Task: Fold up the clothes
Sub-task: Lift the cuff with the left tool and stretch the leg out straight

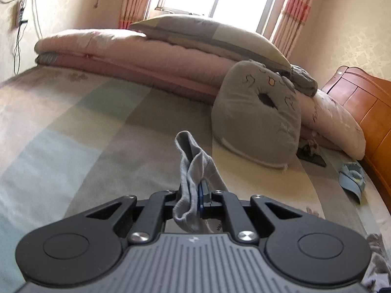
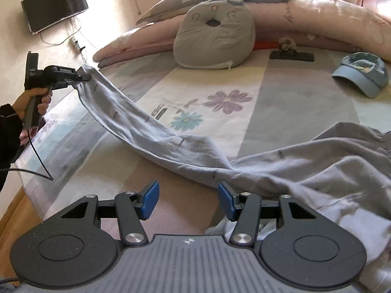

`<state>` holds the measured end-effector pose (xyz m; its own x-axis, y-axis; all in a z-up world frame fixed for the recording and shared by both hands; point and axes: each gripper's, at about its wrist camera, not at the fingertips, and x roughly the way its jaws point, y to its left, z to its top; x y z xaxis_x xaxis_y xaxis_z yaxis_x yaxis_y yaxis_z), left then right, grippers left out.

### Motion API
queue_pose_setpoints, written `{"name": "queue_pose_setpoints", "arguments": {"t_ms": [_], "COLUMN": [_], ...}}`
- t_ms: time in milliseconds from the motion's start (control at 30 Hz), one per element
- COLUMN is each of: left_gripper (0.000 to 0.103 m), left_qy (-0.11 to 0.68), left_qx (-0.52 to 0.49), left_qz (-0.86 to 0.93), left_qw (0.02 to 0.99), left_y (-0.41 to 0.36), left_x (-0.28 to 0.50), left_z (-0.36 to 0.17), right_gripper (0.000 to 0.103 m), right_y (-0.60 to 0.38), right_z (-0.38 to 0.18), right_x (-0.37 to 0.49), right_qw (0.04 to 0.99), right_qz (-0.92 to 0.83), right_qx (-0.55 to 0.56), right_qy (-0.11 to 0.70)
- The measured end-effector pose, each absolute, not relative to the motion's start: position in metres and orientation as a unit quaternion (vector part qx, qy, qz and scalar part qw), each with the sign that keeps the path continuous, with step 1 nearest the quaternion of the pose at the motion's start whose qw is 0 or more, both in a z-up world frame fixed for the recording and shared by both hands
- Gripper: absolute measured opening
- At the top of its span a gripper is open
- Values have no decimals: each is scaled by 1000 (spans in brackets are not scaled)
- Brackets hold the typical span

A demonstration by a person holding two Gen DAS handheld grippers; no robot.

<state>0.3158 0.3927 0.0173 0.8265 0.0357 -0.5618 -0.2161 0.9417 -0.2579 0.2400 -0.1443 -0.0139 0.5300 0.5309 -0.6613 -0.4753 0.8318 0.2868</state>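
The pale grey garment (image 2: pixel 156 134) is thin, soft knit cloth, matt and creased, with a stitched hem where the matt black plastic left gripper (image 1: pixel 195 195) pinches it. The right gripper (image 2: pixel 188 199) shows the same matt black plastic arms, a ribbed grey body, shiny round metal screw heads, and smooth blue rubbery pads (image 2: pixel 151 199). The bed's flower-printed sheet (image 2: pixel 220 92) is flat woven cloth with a dull finish. At its far edge, the grey cat-face cushion (image 2: pixel 215 39) looks like soft brushed fabric. The orange-brown headboard (image 1: pixel 361 102) is glossy varnished wood. The light blue cap (image 2: pixel 364 73) near the right edge is matt cloth.
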Motion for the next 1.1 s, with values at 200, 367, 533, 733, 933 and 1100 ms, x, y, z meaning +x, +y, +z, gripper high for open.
{"name": "queue_pose_setpoints", "arguments": {"t_ms": [200,367,533,733,933,1100], "left_gripper": [7,7,7,7,7,7], "left_qy": [283,288,282,346,397,425], "left_qx": [-133,-110,-105,-104,-74,-43], "left_qz": [70,72,88,67,61,68], "left_qw": [947,949,950,930,913,902], "left_y": [393,389,393,398,391,389], "left_x": [361,398,429,463,478,488], "left_z": [28,34,40,13,-32,-51], "right_gripper": [58,58,58,58,58,56], "right_y": [-155,-163,-167,-165,-153,-148], "right_z": [-15,-15,-13,-15,-16,-17], "right_x": [252,263,270,282,311,371], "right_qw": [881,887,892,890,874,850], "right_qz": [270,254,242,242,287,341], "right_qx": [46,54,56,60,24,-60], "right_qy": [385,382,377,381,390,396]}}
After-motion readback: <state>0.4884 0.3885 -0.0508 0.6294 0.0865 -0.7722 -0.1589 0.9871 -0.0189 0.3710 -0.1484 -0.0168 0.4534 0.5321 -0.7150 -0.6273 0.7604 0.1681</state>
